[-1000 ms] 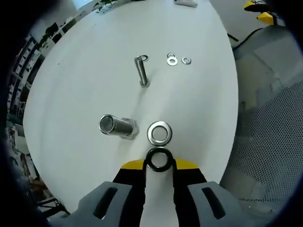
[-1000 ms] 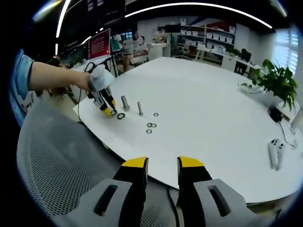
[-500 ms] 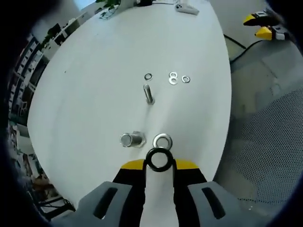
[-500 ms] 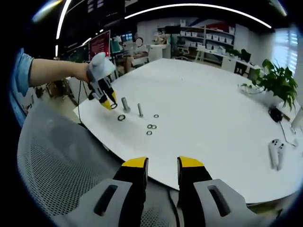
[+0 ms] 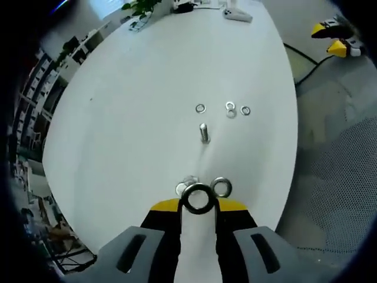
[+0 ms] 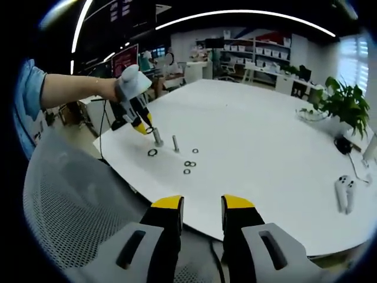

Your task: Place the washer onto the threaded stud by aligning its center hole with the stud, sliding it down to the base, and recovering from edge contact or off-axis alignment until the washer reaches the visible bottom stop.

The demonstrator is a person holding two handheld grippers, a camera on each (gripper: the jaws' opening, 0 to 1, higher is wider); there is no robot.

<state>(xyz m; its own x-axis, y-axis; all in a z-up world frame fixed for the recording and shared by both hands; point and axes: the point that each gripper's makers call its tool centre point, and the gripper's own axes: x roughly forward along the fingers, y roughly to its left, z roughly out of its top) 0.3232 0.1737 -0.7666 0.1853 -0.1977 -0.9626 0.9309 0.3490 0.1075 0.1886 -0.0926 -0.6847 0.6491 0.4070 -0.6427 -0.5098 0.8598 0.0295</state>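
Risk was edge contact: left gripper (image 5: 199, 203) clenched dark round metal washer (image 5: 198, 198) just above thick threaded steel stud (image 5: 187, 187); off-axis descent could snag. Right gripper (image 6: 202, 206) released, well apart.

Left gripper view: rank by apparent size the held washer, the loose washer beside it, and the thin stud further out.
1. Held washer, though nearest the camera, so likely inflated.
2. Loose washer and thin stud look about alike; not ranking them.

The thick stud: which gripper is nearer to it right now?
Left. The left gripper, shut on a washer, hovers just above the thick stud; the right gripper hangs off the table edge, far back.
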